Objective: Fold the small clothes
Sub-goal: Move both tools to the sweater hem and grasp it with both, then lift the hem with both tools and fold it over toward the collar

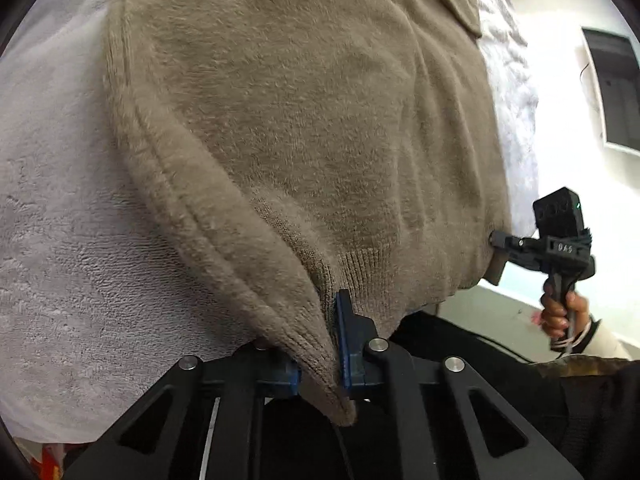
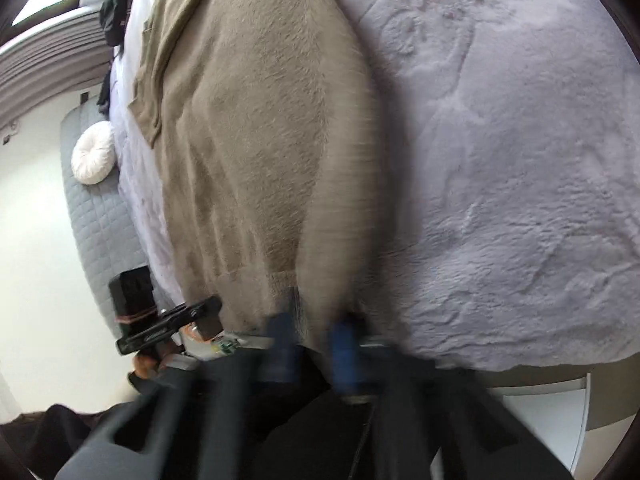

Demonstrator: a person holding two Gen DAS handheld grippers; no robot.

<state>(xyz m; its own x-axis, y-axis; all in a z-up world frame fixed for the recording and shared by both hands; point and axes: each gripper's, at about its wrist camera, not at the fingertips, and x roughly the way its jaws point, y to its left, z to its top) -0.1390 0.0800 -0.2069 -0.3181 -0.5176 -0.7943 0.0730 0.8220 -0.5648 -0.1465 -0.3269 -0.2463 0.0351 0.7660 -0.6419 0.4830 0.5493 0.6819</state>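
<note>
A fuzzy tan sweater lies spread across a pale grey plush blanket that covers a bed. Its ribbed bottom hem reaches the near edge of the bed, closest to both cameras.

In the left wrist view, the left claw is clamped on a folded corner of the sweater's hem. The blue pads press the knit from both sides, and a pinched tip of fabric hangs down between the black finger arms. From that corner a thick rolled fold of the sweater runs up and to the left across the blanket. At the right side of this view the right claw touches the other hem corner, with a hand gripping its black handle below.

The right wrist view is blurred. The right claw has its blue pads close together on a raised fold of the sweater's hem at the bed edge. The left claw shows at the lower left, at the opposite hem corner. Farther off lie a round white cushion on a grey quilted cover, and dark clothes near the far end of the bed.
</note>
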